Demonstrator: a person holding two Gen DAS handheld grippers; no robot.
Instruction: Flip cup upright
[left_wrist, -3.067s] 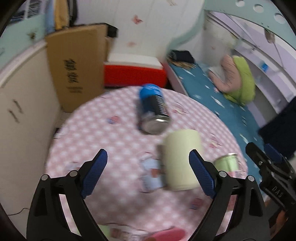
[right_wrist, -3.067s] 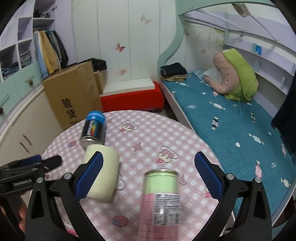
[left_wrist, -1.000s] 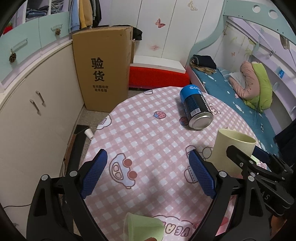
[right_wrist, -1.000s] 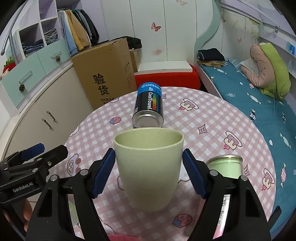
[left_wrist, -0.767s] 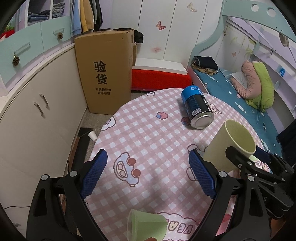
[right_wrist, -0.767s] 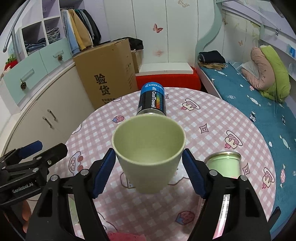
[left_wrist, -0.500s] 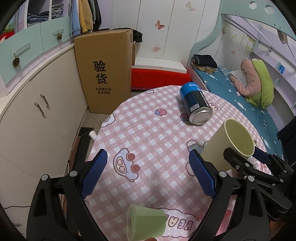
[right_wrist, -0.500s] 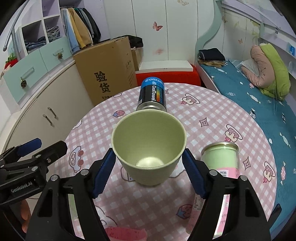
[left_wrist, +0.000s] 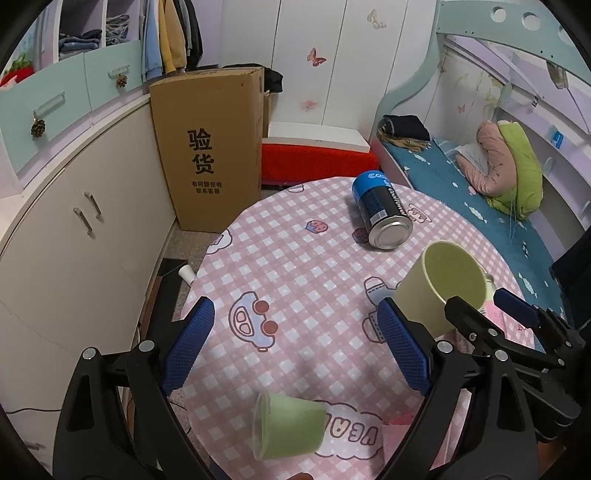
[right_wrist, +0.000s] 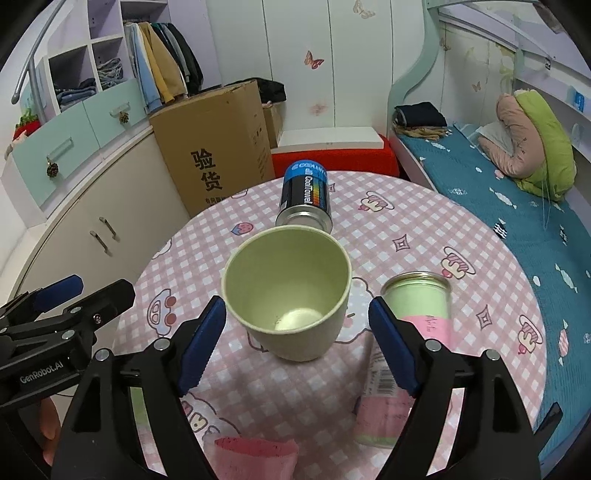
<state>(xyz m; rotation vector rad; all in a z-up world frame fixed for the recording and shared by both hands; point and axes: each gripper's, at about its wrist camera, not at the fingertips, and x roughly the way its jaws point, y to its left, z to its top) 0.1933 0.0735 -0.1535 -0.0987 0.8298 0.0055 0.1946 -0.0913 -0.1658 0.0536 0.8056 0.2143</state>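
My right gripper (right_wrist: 295, 332) fingers sit apart around the upright pale green cup (right_wrist: 288, 291), not touching. My left gripper (left_wrist: 295, 350) is released, left of it over the tabletop (left_wrist: 295, 266).

Cup (right_wrist: 291, 295) matt pale green, looks like smooth plastic, dull inside too. Surface (right_wrist: 406, 236) covered in pink checked cloth, slight sheen. Blue can (right_wrist: 304, 195) glossy printed wall, bare shiny metal end. Green can (right_wrist: 406, 347) metal rim, paper-like label. Small green cup (left_wrist: 288, 426) translucent plastic, smooth. Right tongs (right_wrist: 295, 343) and left tongs (left_wrist: 291, 347): matt black plastic arms, blue textured pads (right_wrist: 201, 343), metal screws. Box (left_wrist: 208, 147) plain brown cardboard, matt.
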